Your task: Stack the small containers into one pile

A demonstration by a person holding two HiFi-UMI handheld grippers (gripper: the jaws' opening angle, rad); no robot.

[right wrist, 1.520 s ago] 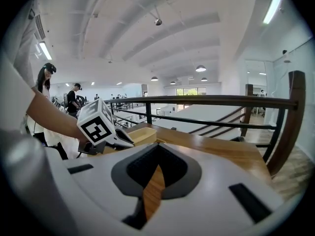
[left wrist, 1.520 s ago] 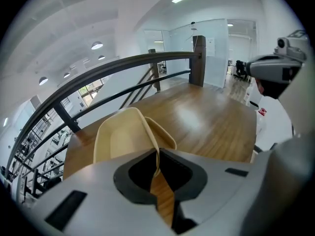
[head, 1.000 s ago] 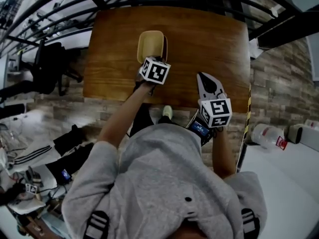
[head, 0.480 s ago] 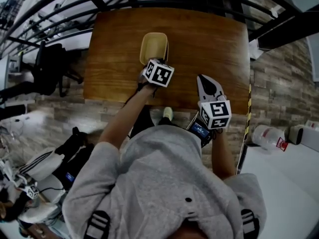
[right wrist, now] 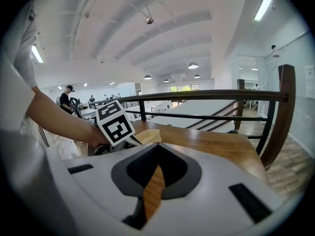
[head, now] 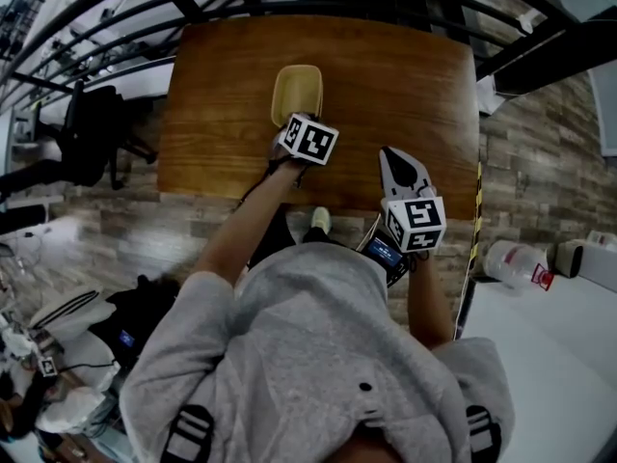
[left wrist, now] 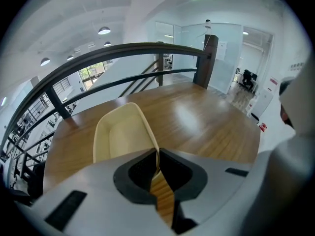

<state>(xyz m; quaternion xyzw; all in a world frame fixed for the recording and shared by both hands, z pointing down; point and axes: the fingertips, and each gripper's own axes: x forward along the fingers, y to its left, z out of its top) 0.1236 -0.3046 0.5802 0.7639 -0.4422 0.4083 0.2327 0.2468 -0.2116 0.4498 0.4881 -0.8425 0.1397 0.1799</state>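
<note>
Container (head: 296, 93) of cream plastic, a small rounded rectangular tray, sits on the left half of a brown wooden bench (head: 405, 75), about midway across its depth. Its long axis runs straight away from the person, and its open side faces up. In the left gripper view the container (left wrist: 120, 136) fills the space just ahead and to the left of the jaws, with its hollow inside plainly visible. The left gripper (head: 299, 121) comes at it from the near side, pointing steeply down, its marker cube just over the container's near right corner. The left gripper (left wrist: 158, 163) has its jaws nearly together, pinching the thin right-hand rim of the container at that corner. Whether the container's base rests on the bench (left wrist: 206, 122) or is lifted slightly cannot be told. The right gripper (head: 390, 154) is over the near right part of the bench, well apart from the container and to its right, pointing away from the person. In its own view the right gripper (right wrist: 156, 168) has its jaws closed together with only bench wood showing in the slit between them, and the container (right wrist: 150, 135) appears ahead to the left, beside the left gripper's marker cube.
</note>
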